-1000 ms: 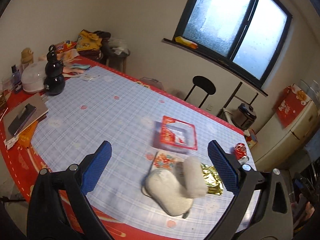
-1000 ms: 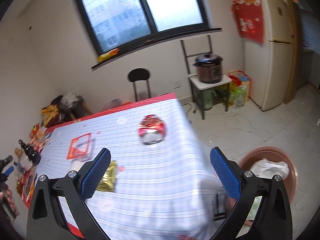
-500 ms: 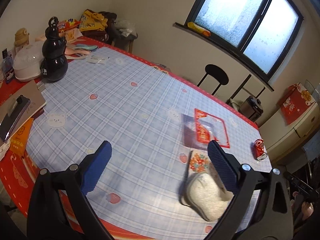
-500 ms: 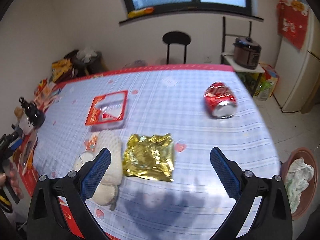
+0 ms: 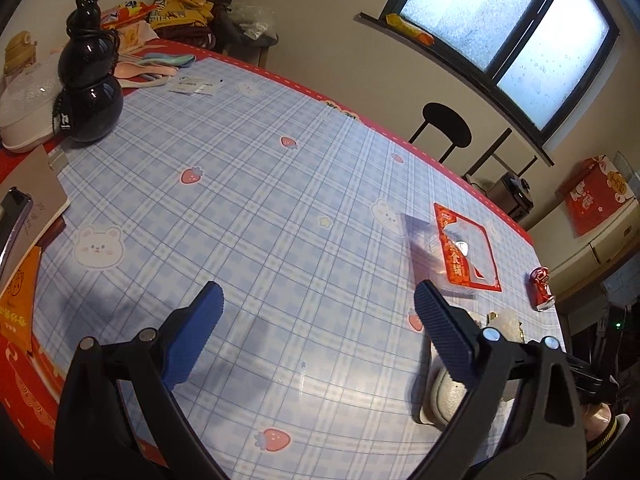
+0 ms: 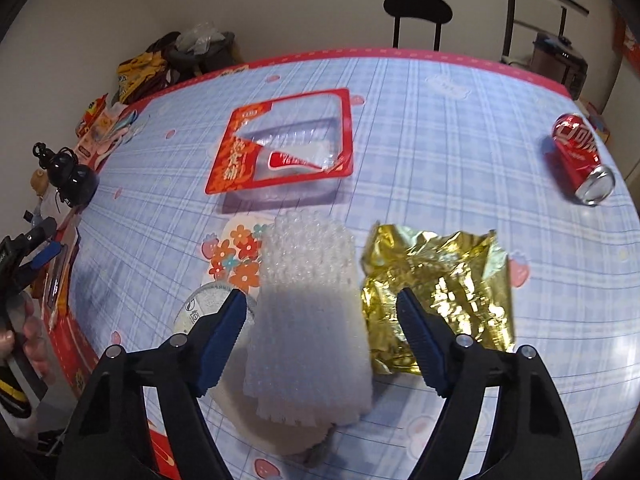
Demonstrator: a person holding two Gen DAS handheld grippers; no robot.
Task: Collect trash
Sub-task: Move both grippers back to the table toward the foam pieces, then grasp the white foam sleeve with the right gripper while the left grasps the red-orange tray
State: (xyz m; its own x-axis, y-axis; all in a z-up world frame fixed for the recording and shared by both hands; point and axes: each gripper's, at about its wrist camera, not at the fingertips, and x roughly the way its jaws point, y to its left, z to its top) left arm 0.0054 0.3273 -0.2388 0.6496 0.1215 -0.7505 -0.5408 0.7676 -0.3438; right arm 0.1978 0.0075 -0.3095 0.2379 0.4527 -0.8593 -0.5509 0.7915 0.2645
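My right gripper (image 6: 320, 316) is open and hangs low over a white foam sheet (image 6: 308, 312) that lies on a white paper cup (image 6: 208, 312); its fingers stand either side of the sheet. A crumpled gold foil wrapper (image 6: 440, 288) lies just right of it. A red-rimmed clear plastic tray (image 6: 284, 152) lies beyond, and a crushed red cola can (image 6: 582, 164) lies at the far right. My left gripper (image 5: 316, 316) is open and empty above bare tablecloth; the tray (image 5: 460, 252) and can (image 5: 542, 288) show to its right.
The table (image 5: 240, 200) has a blue checked cloth with a red border. A black gourd-shaped bottle (image 5: 88, 92), a white lidded dish (image 5: 24, 112) and a phone on a notebook (image 5: 16, 216) stand at the left end. A black stool (image 6: 418, 8) stands beyond the table.
My right gripper has dropped closer to the table and now straddles the white foam sheet. My left gripper has swung left, so the trash has slid toward its right edge.
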